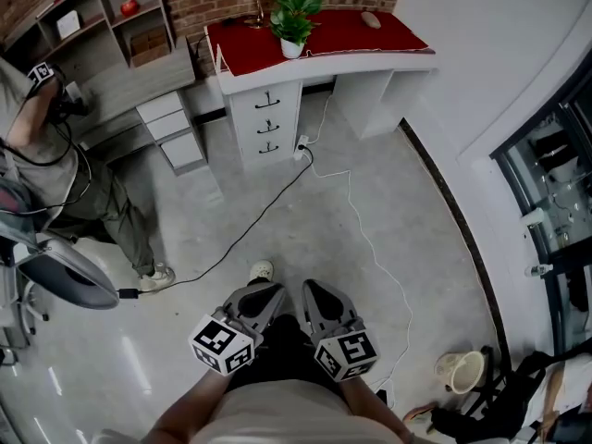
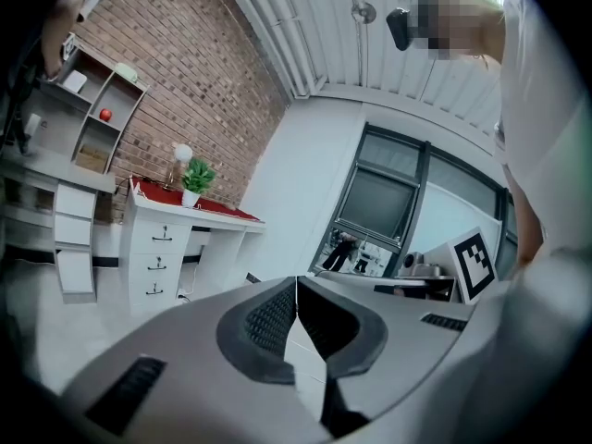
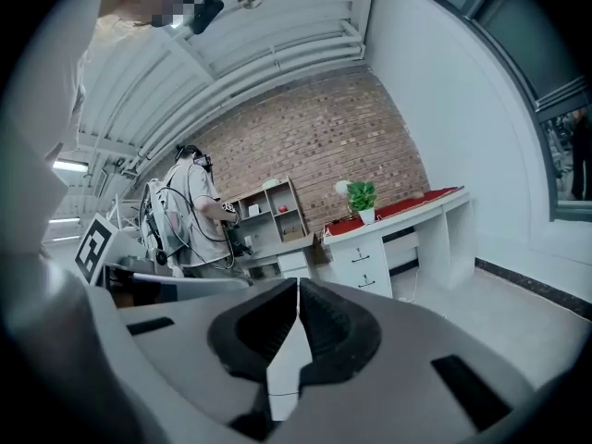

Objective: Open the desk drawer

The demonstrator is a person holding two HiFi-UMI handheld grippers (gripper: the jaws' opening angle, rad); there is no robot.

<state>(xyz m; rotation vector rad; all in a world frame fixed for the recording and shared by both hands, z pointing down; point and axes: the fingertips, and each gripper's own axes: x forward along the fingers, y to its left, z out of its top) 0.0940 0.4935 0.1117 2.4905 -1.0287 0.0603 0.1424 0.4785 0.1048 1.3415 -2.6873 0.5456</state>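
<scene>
Both tools share one build. The left gripper (image 1: 262,294) and the right gripper (image 1: 319,294) have smooth grey shells that taper forward into two rounded jaws, each lined on its inner face with black ribbed pads (image 2: 273,322). At the rear of each shell sits a white cube printed with black square markers: the left cube (image 1: 222,345) and the right cube (image 1: 345,354). Along the jaws, the grey housing carries dark rectangular slots to either side of the pads. Behind the grippers, the person wears a pale short-sleeved top (image 1: 277,413), black legwear (image 1: 282,336) and a light shoe (image 1: 262,270).
</scene>
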